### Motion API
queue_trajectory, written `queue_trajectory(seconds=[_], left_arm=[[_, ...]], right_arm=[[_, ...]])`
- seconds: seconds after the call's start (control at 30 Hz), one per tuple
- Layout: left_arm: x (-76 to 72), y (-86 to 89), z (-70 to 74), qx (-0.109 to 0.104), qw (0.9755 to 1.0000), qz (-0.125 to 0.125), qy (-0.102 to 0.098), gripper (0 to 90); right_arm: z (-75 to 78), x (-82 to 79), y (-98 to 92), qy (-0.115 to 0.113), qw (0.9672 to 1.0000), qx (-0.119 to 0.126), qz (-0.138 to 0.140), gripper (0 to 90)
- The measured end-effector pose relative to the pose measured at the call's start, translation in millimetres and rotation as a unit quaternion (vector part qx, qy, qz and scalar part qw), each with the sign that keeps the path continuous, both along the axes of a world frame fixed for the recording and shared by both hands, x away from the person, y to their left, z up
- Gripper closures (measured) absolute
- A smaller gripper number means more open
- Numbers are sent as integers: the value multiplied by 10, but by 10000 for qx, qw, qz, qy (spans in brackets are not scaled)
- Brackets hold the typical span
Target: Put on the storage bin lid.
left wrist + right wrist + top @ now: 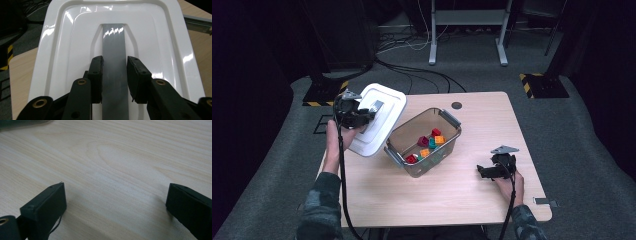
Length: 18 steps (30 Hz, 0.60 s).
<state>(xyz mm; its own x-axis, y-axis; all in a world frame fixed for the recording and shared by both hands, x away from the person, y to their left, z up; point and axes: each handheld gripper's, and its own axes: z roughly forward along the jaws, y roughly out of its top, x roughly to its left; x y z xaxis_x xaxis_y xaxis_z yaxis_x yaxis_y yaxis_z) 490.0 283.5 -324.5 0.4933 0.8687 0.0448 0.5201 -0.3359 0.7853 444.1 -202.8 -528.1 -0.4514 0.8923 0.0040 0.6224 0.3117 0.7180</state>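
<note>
The white lid (pixel 379 120) hangs tilted in the air over the left edge of the tabletop (pixel 472 195), just left of the clear bin (pixel 424 142), with the left tongs (pixel 114 75) clenched on the grey handle strip (pixel 113 42) that runs down its middle, one pad on each side of the strip. The bin stands uncovered near the middle of the tabletop with small coloured blocks (pixel 428 144) lying in its bottom, while the right tongs (pixel 115 205) sit released low over bare wood at the right, well apart from the bin, nothing between their pads
</note>
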Motion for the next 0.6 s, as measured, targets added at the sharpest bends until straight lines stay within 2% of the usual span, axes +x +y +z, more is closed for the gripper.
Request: queue_trajectory(seconds=[0.37,0.6], left_arm=[[0,-227,60,50,9995,-318,5,665],[13,-486,90,112,9982,-590,-12,665]], right_arm=[[-1,1,-1,-9,10000,-7,10,24],[-1,3,-3,-18,10000,-14,20,24]])
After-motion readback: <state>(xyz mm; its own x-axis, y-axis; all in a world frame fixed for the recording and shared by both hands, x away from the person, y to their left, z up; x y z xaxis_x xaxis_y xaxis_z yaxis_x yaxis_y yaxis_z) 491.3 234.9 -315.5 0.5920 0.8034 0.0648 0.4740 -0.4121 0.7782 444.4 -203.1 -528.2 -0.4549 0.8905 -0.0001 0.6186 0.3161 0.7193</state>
